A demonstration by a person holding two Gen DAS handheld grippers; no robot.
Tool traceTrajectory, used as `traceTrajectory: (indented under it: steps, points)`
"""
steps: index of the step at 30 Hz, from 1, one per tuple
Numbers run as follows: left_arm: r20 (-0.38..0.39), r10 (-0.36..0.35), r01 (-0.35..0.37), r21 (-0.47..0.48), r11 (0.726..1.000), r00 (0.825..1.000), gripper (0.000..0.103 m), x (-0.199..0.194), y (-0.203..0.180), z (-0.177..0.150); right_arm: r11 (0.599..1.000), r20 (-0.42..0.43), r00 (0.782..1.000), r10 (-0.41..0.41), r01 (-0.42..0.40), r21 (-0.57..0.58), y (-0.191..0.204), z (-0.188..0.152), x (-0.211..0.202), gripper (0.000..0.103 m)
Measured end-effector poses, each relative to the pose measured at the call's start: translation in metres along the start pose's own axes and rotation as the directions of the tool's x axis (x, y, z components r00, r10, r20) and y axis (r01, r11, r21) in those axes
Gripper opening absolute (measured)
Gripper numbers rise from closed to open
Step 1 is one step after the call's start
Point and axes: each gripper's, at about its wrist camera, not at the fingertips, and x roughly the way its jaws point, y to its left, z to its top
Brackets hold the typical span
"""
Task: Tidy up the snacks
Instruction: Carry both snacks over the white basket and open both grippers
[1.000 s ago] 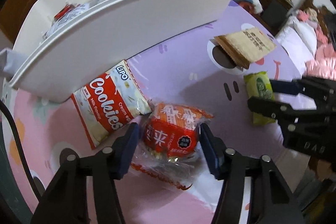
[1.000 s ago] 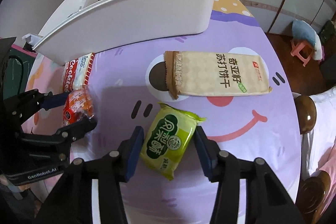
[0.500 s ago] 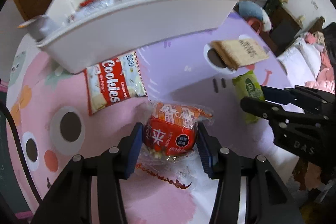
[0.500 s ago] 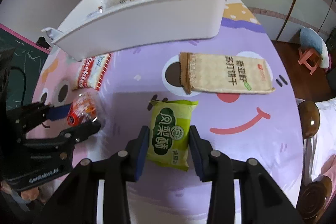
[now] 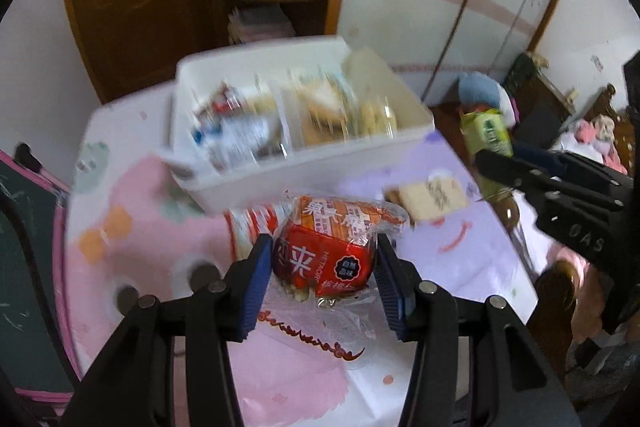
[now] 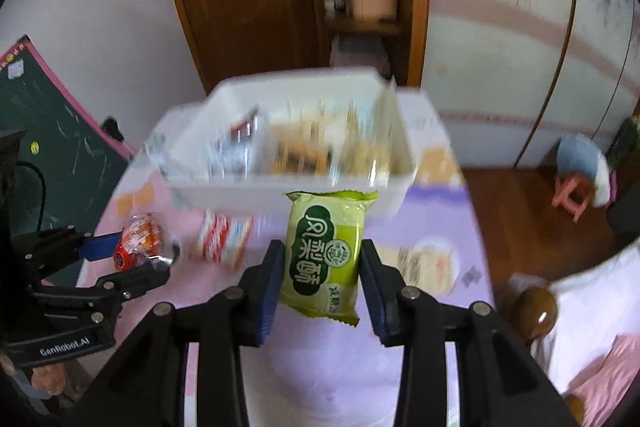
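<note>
- The left tool (image 5: 320,277) is clamping a red pack (image 5: 326,251) between its blue pads, holding it up off the bench (image 5: 132,203).
- The right tool (image 6: 322,277) is gripping a green pack (image 6: 326,253) the same way, also clear of the bench.
- Ahead of both, a white bin (image 5: 304,163) is sitting on the bench with its top open; a divider is splitting it into two compartments, both holding blurred snack packs.
- The near wall of the bin is lying just beyond the two held packs, with open air above its rim.
- A Cookies bag (image 6: 222,237) is lying on the bench against the bin's near wall, and a tan cracker pack (image 5: 434,195) is lying to the right of it, well apart.
- The bench's right edge is dropping to a wooden floor (image 6: 516,211), where a stool (image 6: 576,183) is standing.
- A second ago both packs were lying on the bench with the pads beside them; now both are pinched and lifted, and the bin's inside is showing from above.
</note>
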Motion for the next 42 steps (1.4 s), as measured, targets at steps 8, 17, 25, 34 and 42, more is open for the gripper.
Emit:
traceTrajectory:
  steps: [8, 17, 25, 34, 42]
  points:
    - [0.124, 0.059, -0.051, -0.062, 0.997, 0.991, 0.048, -0.064, 0.018, 0.076, 0.998, 0.204, 0.978, -0.047, 0.057, -0.04, -0.011, 0.092, -0.064, 0.038]
    - [0.18, 0.147, -0.132, -0.097, 0.987, 0.972, 0.049, -0.073, 0.032, 0.154, 0.998, 0.265, 0.963, -0.046, 0.058, -0.039, -0.011, 0.167, -0.06, 0.038]
    - [0.058, 0.182, -0.174, -0.125, 0.977, 0.982, 0.049, 0.018, 0.055, 0.171, 0.998, 0.136, 0.99, -0.049, 0.055, -0.041, -0.013, 0.172, 0.027, 0.038]
    - [0.001, 0.219, -0.217, -0.115, 0.969, 0.976, 0.049, 0.078, 0.075, 0.17, 0.999, 0.015, 1.0, -0.027, 0.028, -0.024, -0.016, 0.156, 0.094, 0.038]
    - [-0.021, 0.244, -0.244, -0.134, 0.96, 0.97, 0.049, 0.101, 0.089, 0.174, 1.0, -0.048, 0.999, 0.011, -0.01, 0.006, -0.013, 0.157, 0.126, 0.038]
